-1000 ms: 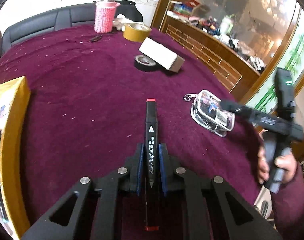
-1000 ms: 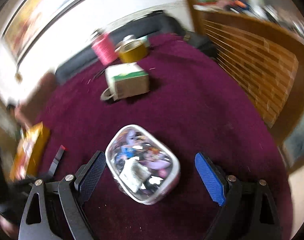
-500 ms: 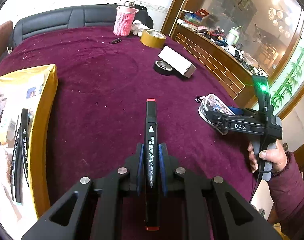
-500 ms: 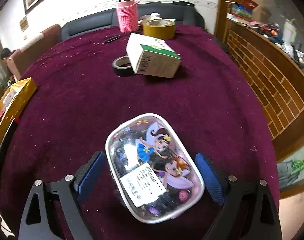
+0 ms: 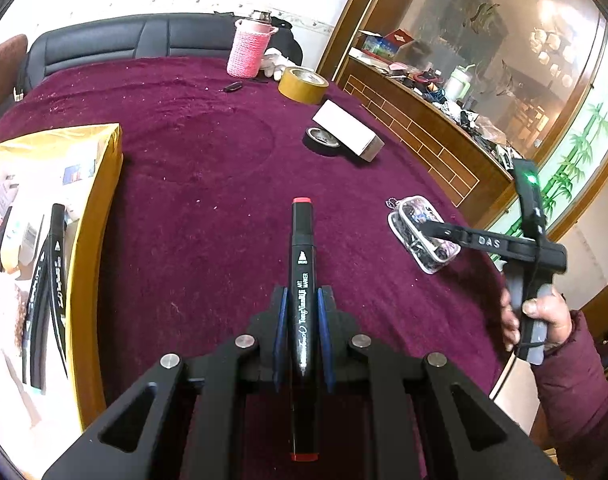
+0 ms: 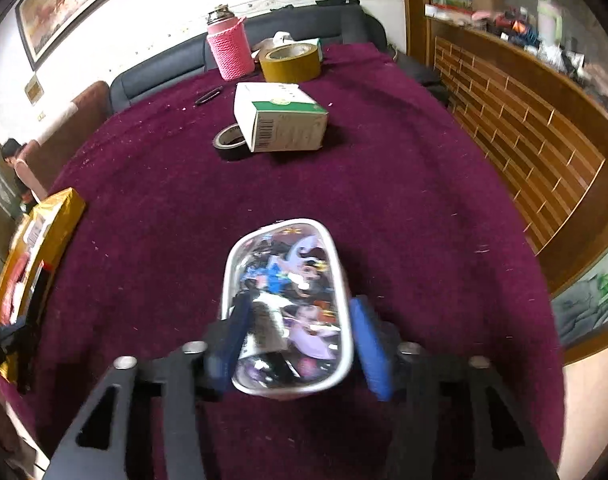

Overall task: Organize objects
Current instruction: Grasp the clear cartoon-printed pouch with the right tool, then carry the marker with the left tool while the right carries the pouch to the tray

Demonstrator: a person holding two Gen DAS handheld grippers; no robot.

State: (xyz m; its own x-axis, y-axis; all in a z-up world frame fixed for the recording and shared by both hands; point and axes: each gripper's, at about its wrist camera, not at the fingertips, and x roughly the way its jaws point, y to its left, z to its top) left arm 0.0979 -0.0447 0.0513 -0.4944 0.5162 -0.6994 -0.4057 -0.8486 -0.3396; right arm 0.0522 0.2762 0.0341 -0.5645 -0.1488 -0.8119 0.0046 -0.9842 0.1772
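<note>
In the left wrist view, the left gripper (image 5: 303, 320) is pressed tight on a black marker (image 5: 302, 300) with red ends, the pen lying lengthwise between the blue pads and pointing out to twelve o'clock over the maroon tablecloth (image 5: 208, 184). The gold box (image 5: 98, 216), already holding other black markers, sits at about nine o'clock from the tip, its near wall running roughly parallel to the pen. I judge the next move is a swing to that side, and the cloth between pen and box is bare. Out at three o'clock the right gripper (image 5: 418, 226), gripped by the person's hand (image 5: 538, 316), reaches over the clear pouch (image 5: 422, 238), close to the table's right edge.

In the right wrist view, the right gripper (image 6: 296, 340) is closing, with the cartoon-printed pouch (image 6: 292, 300) between its jaws, long axis toward twelve o'clock. The pads look to be at its sides, but blur hides whether they press yet. The green-and-white carton (image 6: 280, 120) and black tape roll (image 6: 230, 144) lie well ahead at twelve, and the yellow tape (image 6: 290, 62) and pink-sleeved bottle (image 6: 228, 50) beyond them. The gold box (image 6: 44, 240) is at nine o'clock, across open cloth.
</note>
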